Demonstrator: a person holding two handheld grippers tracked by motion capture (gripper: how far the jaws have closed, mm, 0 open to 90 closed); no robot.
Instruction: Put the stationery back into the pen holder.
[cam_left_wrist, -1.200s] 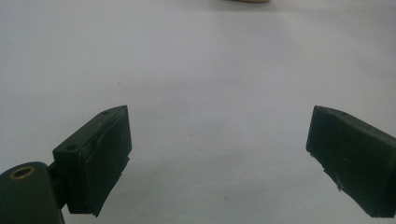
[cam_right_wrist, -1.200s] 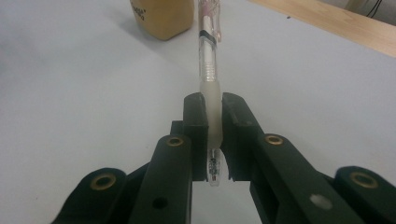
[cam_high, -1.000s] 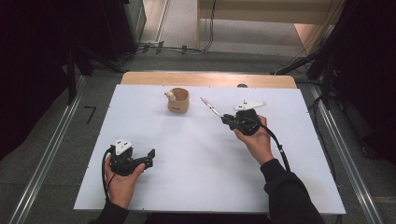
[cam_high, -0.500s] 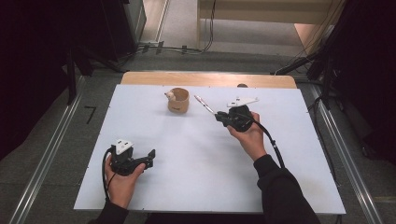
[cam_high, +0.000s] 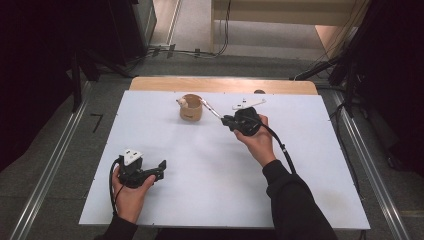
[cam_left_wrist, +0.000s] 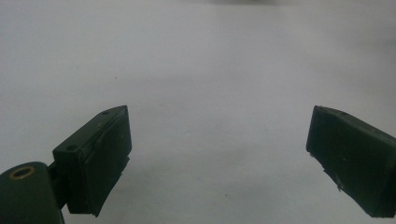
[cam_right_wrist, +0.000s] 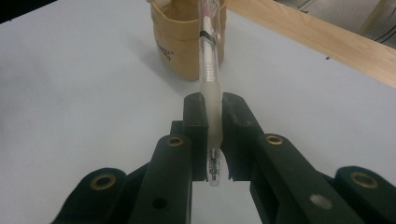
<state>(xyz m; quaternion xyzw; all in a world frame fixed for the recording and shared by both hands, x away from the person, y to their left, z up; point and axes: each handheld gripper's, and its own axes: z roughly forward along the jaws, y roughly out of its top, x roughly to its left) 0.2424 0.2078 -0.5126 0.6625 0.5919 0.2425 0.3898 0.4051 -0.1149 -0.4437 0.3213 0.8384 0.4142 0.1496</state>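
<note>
**Pen at the cup's rim**

Your right gripper has its fingers clenched on the pen, whose far end reaches the brown cup near the counter's far edge. Your left gripper, fingers released, rests well short of the cup amid open counter.

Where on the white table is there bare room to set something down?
Free: the white table between the left gripper and the right forearm, plus the left and right margins. Crowded: the far edge, where the right gripper holds a pen at the brown cup.

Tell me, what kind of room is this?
Probably a lab recording bench: a white table between metal rails, cables on the floor, and a person working a pen with handheld grippers.
</note>
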